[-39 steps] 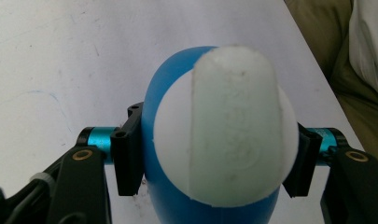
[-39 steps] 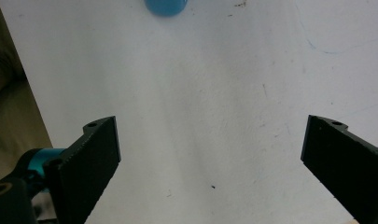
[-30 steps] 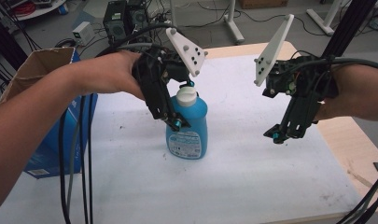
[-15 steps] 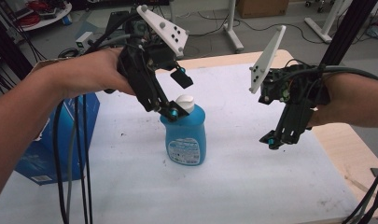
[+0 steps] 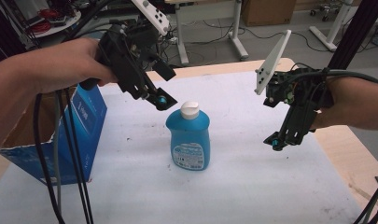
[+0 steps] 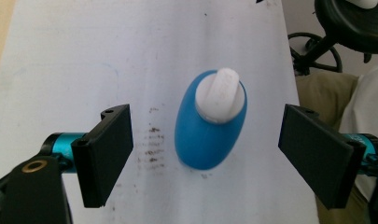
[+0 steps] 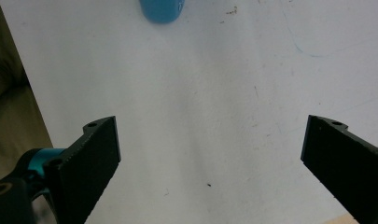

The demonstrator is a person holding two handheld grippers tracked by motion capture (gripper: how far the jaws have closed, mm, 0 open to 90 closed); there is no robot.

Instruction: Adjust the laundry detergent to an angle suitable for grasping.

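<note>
A white foam sheet (image 5: 252, 186) covers the table. The blue detergent bottle (image 5: 188, 140) stands upright at centre, white cap on. The left gripper (image 5: 159, 99), at its eleven o'clock, gapes empty; the right gripper (image 5: 281, 139), at three o'clock, spreads wide, empty. The blue carton (image 5: 86, 121) sits at nine o'clock, its contents hidden.

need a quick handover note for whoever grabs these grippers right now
Left hand-held gripper: jaws have just been opening, now open and empty, above and left of the blue bottle's white cap.
Right hand-held gripper: open, empty, hovering over the white mat to the bottle's right.
Blue bottle: upright mid-mat, cap on, untouched by either gripper.
Blue cardboard box: at the mat's left edge.
Done: bottle stands released. Left: any further handling of the bottle.
</note>
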